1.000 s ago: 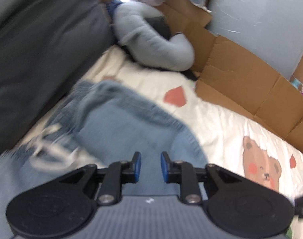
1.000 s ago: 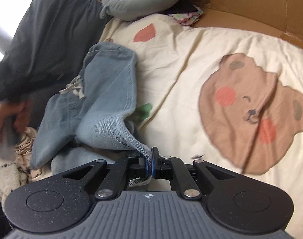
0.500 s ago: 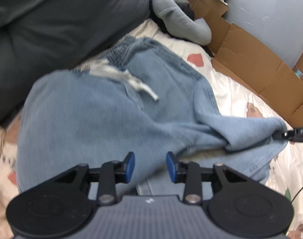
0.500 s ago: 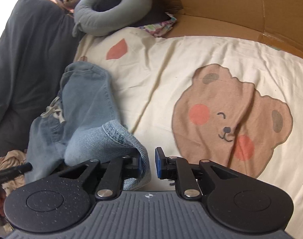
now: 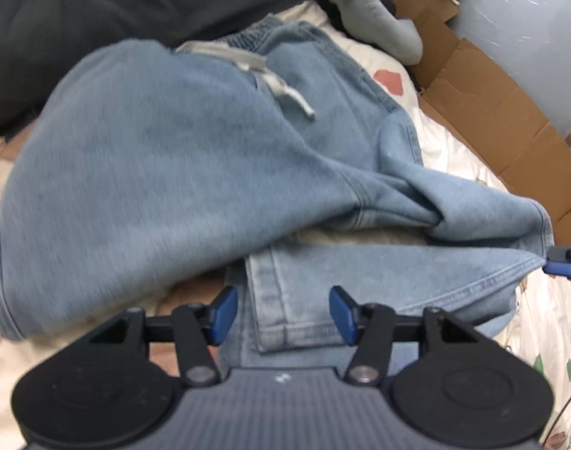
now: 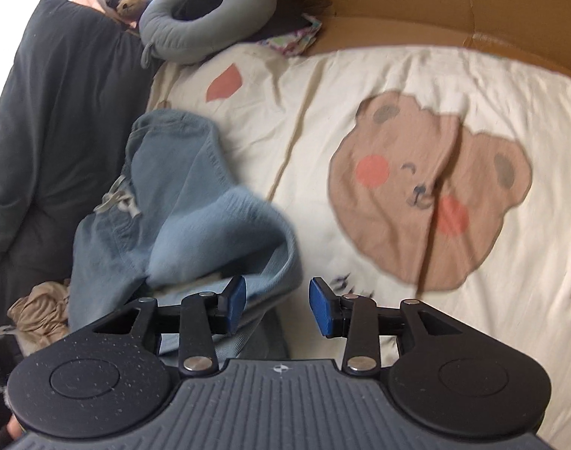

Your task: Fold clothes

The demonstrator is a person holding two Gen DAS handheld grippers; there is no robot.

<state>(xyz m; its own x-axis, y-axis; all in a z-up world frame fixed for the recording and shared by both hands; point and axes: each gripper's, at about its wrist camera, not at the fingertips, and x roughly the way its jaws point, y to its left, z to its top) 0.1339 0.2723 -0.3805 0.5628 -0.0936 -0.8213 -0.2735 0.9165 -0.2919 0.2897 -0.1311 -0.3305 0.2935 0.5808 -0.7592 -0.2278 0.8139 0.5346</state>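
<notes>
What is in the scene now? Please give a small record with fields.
surface: bed sheet with a bear print
garment: jeans, crumpled, not yet folded
drawstring: grey cord at the waistband
left tool: open, over a leg hem
right tool: open, at the jeans edge
behind: grey pillow, cardboard, dark duvet

The left gripper (image 5: pixel 283 315) hangs with its jaws wide apart over a hemmed leg end of crumpled light-blue denim shorts (image 5: pixel 195 172), whose grey drawstring (image 5: pixel 274 78) trails from the elastic waistband on a cream printed bedsheet (image 5: pixel 540 322).
</notes>
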